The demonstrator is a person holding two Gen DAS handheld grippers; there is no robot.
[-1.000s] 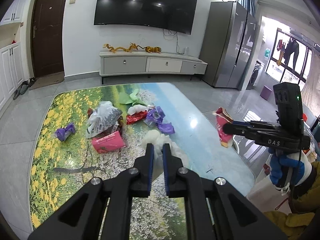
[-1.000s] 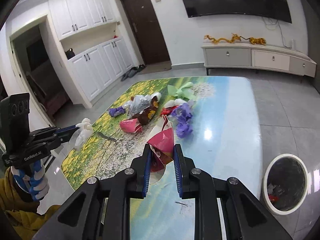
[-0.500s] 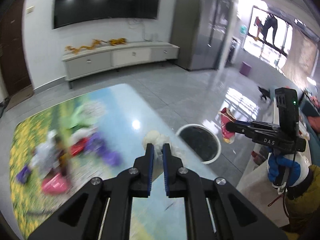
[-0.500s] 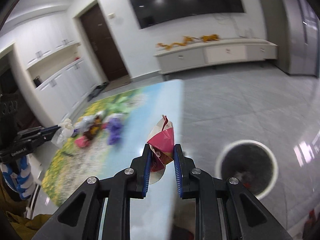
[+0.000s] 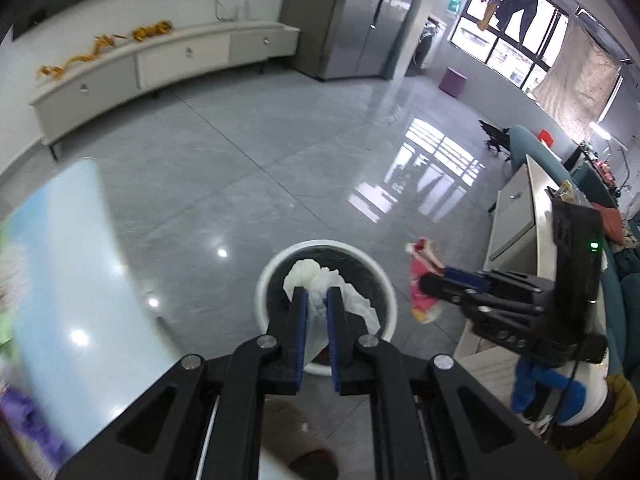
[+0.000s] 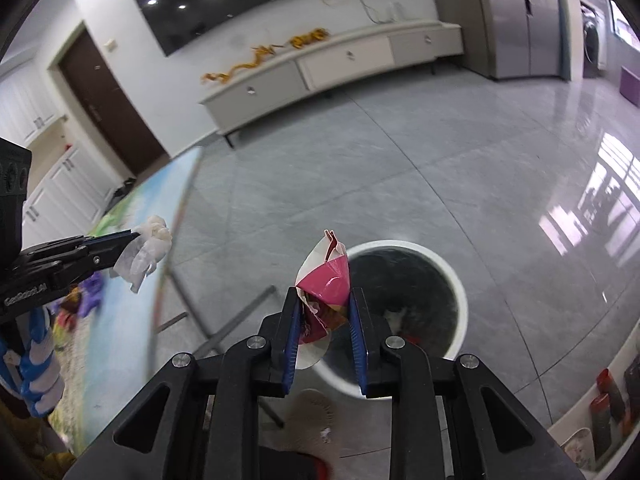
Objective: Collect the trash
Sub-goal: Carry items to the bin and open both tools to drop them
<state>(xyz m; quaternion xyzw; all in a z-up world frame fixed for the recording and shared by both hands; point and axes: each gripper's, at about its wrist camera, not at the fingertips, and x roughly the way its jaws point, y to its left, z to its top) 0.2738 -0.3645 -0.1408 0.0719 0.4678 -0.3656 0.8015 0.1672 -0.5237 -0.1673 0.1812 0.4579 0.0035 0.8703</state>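
Left wrist view has our left gripper [image 5: 316,300] tilted down over the white trash bin [image 5: 326,368], clamped on crumpled white plastic [image 5: 316,276], while our right gripper [image 6: 324,304] pinches a pink wrapper [image 6: 326,280] beside the table [image 6: 120,320].

Glossy grey floor tiles [image 5: 248,168], crinkled white plastic bag [image 5: 320,284], shiny pink wrapper [image 6: 326,284]

Possibly "GenRobot.AI" on left hand-held gripper [image 6: 138,240]
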